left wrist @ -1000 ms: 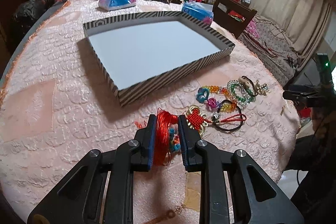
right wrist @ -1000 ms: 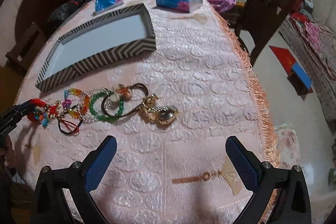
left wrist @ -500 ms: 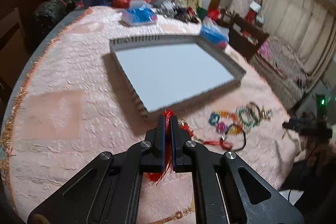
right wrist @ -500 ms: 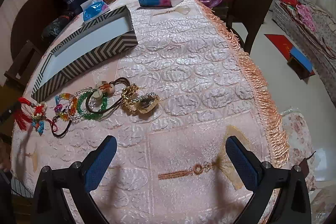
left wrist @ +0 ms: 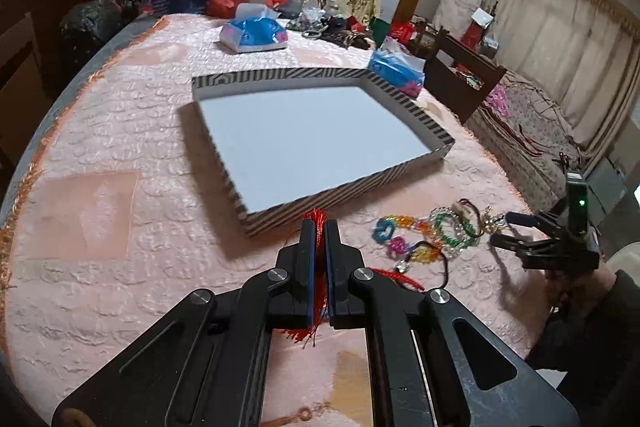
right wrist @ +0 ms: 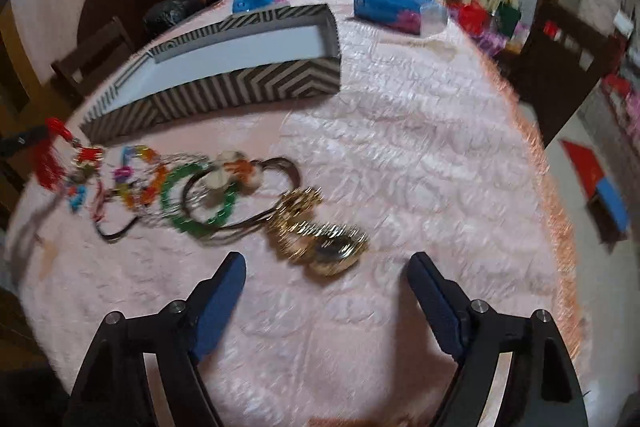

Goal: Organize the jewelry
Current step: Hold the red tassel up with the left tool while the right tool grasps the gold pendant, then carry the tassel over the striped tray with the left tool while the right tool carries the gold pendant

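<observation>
My left gripper (left wrist: pixel 319 227) is shut on the red tassel (left wrist: pixel 318 215) of a knot ornament, just in front of the striped tray (left wrist: pixel 344 193), whose white floor is bare. The ornament (right wrist: pixel 52 155) hangs lifted at the left of the right wrist view. Beside it on the cloth lie a coloured bead chain (left wrist: pixel 400 227), a green bracelet (right wrist: pixel 192 199), a brown cord with shells (right wrist: pixel 240 171) and a gold bracelet (right wrist: pixel 320 239). My right gripper (right wrist: pixel 326 261) hovers low with the gold bracelet just ahead of its fingertips. Its jaws are closing and its pads touch nothing.
Two blue tissue packs (left wrist: pixel 254 35) (right wrist: pixel 394 9) lie beyond the tray (right wrist: pixel 248 87). Bags and clutter crowd the table's far end. A dark wooden chair (right wrist: pixel 560 67) stands past the fringed right edge (right wrist: pixel 552 211) of the pink tablecloth.
The left jaws closed fully on the red tassel and lifted it a little. The right gripper dropped towards the gold bracelet and its jaws narrowed.
</observation>
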A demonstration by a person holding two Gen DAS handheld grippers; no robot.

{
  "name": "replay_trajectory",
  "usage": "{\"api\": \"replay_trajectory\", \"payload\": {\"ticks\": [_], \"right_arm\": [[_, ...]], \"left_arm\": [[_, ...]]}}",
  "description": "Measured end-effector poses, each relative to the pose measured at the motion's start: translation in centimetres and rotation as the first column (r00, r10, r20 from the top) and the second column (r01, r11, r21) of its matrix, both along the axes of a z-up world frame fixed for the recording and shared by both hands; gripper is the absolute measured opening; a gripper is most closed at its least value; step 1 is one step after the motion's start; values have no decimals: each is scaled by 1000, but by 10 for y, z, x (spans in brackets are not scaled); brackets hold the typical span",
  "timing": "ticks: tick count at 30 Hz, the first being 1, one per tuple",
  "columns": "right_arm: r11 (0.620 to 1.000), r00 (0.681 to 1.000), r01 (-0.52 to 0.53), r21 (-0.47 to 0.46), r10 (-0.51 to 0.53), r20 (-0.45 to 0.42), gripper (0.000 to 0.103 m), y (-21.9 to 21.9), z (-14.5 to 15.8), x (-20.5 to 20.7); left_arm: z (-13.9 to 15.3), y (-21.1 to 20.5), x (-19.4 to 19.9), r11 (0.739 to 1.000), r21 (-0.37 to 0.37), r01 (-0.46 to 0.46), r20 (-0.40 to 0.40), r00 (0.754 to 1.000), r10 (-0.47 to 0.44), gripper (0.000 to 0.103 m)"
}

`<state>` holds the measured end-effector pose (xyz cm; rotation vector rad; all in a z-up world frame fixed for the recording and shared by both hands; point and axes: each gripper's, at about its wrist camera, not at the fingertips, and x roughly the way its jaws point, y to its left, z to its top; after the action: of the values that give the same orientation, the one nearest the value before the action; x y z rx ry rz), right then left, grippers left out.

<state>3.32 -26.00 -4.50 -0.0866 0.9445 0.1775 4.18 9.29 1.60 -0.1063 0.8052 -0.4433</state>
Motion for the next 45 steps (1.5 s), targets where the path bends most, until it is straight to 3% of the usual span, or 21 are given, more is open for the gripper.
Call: {"api": "replay_trajectory", "payload": {"ticks": [2, 4, 6, 8, 15, 26, 37, 45], "right_arm": [[1000, 1000, -3, -25, 3, 11, 78, 0, -1, 5], [1000, 1000, -8, -25, 8, 25, 65, -1, 1, 8], [999, 999, -20, -30, 20, 32, 45, 1, 3, 11], [999, 999, -33, -39, 34, 37, 37, 5, 3, 11], [999, 999, 17, 35, -19, 49, 36, -1, 14, -4], [993, 994, 23, 113, -35, 103, 36, 19, 63, -38], [979, 988, 131, 156, -141, 55, 36, 28, 84, -34], [980, 990, 109, 165, -122, 71, 36, 37, 97, -23]], "left_arm": [[2, -4, 2, 1000, -3, 5, -1, 1000, -5, 3], [3, -6, 3, 1000, -8, 4, -7, 1000, -4, 3], [5, -8, 4, 1000, -10, 7, -4, 1000, -7, 3], [8, -8, 4, 1000, -11, 8, 1, 1000, -8, 3], [15, -6, -2, 1000, -15, 3, 7, 1000, -3, 3], [50, -16, -25, 999, -25, 36, 71, 997, -34, 3], [86, -22, -40, 1000, 15, 7, 114, 993, -9, 3], [102, -13, -35, 998, 5, -57, 120, 991, 56, 3]]}}
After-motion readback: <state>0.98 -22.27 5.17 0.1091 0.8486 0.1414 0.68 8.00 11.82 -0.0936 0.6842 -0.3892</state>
